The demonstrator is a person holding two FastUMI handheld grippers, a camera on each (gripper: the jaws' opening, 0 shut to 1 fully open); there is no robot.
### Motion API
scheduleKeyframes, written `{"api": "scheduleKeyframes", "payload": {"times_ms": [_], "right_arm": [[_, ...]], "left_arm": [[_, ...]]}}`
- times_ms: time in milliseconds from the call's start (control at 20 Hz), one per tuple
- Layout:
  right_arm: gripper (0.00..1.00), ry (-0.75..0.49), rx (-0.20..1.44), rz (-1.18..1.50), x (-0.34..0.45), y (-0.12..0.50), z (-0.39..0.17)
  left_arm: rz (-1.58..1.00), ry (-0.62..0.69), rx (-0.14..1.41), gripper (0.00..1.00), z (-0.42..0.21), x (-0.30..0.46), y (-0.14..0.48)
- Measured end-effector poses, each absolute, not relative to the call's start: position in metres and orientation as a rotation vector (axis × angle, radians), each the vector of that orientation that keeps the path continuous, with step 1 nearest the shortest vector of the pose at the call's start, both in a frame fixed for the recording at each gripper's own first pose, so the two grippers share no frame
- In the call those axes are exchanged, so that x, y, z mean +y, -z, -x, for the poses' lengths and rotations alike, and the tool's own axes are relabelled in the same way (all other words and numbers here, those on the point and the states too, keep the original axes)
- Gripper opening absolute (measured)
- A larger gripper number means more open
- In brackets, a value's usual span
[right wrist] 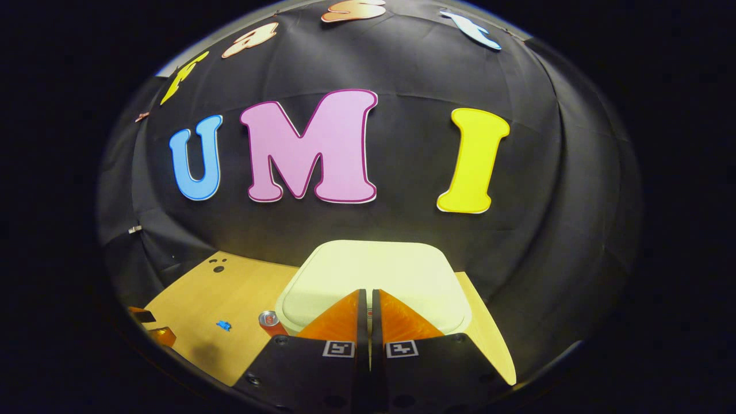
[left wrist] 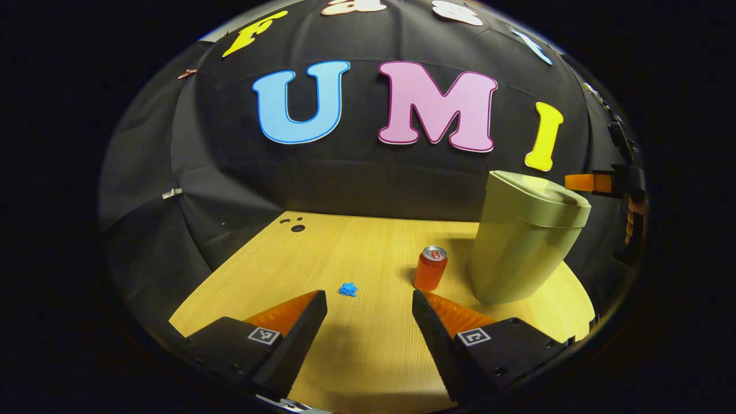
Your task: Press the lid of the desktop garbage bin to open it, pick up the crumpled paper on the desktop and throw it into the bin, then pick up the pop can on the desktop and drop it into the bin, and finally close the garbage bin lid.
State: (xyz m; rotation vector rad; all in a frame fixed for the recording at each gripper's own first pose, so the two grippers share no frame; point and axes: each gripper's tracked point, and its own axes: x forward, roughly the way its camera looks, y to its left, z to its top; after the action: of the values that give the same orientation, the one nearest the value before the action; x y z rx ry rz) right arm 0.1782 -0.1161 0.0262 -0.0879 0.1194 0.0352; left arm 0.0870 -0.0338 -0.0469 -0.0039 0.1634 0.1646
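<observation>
Black cloth wall behind, and below it I've got the pale wooden desktop (left wrist: 356,253) laid out under me. Going left to right in my left gripper view: the small blue crumpled paper (left wrist: 348,289) lies on the wood just ahead of my left gripper (left wrist: 369,307), whose fingers stand wide apart with nothing between them. Just right of the paper, the orange pop can with a silver top (left wrist: 430,268) stands upright, right beside the tall pale green plastic garbage bin (left wrist: 520,241). The bin's lid (left wrist: 537,195) is down. At the far right edge, level with that lid, I can see the other gripper (left wrist: 586,183) with a hand (left wrist: 632,221) behind it.

Over to my right gripper view: the paper (right wrist: 223,325) sits at the left on the desktop (right wrist: 230,299), the can (right wrist: 269,322) tucked against the bin's left side, and the bin lid (right wrist: 374,276) spreads pale and flat directly beneath my right gripper (right wrist: 368,299). Its fingers are drawn together, only a sliver between them, holding nothing, tips over the lid's near part; whether they touch it, I can't tell.
</observation>
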Motion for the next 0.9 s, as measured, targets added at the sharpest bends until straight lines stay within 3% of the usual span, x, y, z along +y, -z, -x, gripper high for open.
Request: {"api": "scheduleKeyframes", "payload": {"times_ms": [900], "right_arm": [[0.06, -0.092, 0.090, 0.113, -0.112, -0.019, -0.182]], "left_arm": [[-0.039, -0.136, 0.194, 0.96, -0.097, -0.070, 0.056]]}}
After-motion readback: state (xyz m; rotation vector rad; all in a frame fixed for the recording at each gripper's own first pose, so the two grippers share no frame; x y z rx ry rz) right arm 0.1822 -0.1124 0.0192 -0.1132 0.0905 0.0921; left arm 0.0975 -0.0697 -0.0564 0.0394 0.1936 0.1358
